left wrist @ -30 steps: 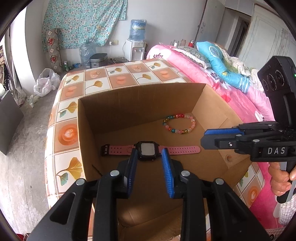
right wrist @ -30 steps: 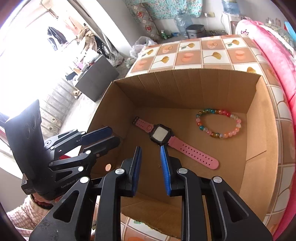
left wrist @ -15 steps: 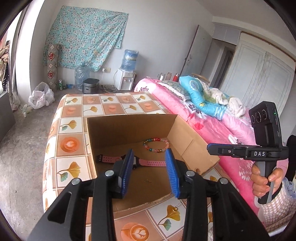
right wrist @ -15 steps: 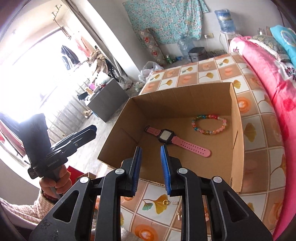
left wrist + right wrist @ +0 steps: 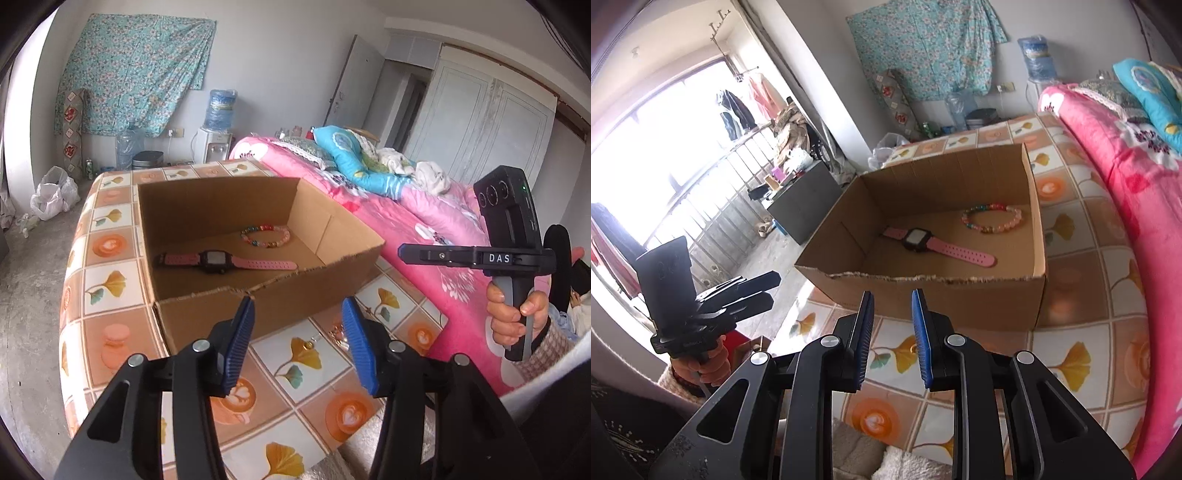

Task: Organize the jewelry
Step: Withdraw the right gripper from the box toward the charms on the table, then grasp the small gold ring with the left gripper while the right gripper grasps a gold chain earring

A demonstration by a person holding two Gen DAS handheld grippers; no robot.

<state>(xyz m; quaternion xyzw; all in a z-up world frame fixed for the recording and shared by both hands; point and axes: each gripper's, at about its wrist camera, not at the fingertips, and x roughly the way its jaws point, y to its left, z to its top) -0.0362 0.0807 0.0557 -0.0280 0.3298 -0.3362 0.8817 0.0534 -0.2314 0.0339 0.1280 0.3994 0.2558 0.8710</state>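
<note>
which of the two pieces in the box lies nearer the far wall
The bead bracelet. It lies close to the box's far wall, while the pink watch lies stretched out nearer the torn front edge.

**Daylight interior, fisheye views**

Bright daylight enters through the window (image 5: 653, 155), which is blown out to white in the right wrist view. Shadows are soft. Both frames are sharp at centre, with curved lines and dark vignetting at the corners
</note>
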